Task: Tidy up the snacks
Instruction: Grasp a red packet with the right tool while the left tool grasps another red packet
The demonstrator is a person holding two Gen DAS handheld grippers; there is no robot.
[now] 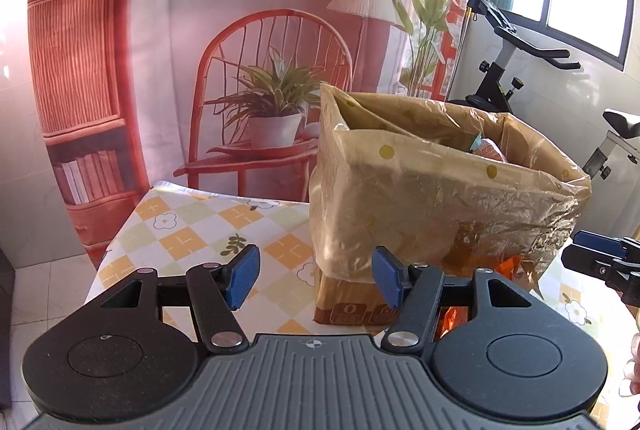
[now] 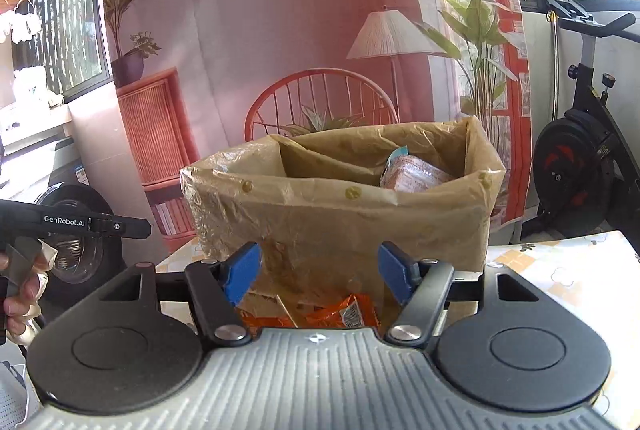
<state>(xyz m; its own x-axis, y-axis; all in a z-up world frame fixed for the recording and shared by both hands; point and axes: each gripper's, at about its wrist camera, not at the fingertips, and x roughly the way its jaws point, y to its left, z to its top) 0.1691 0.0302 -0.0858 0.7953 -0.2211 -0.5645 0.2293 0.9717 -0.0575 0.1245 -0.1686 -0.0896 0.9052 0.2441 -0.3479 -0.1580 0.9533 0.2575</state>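
A cardboard box lined with a tan dotted plastic bag (image 1: 432, 190) stands on the table; it also shows in the right wrist view (image 2: 340, 214). A pink snack pack (image 2: 416, 174) lies inside it at the right. An orange snack packet (image 2: 348, 314) lies on the table in front of the box, just below my right gripper (image 2: 318, 272), which is open and empty. A bit of the orange packet shows in the left wrist view (image 1: 452, 318). My left gripper (image 1: 316, 278) is open and empty, facing the box's left corner. The right gripper's tip (image 1: 600, 258) shows at the right edge.
The table has a yellow checked flower cloth (image 1: 192, 226). A printed room backdrop (image 1: 240, 30) hangs behind the table. An exercise bike (image 2: 584, 150) stands at the right. A washing machine (image 2: 80, 230) stands at the left, beside the left gripper's body (image 2: 80, 222).
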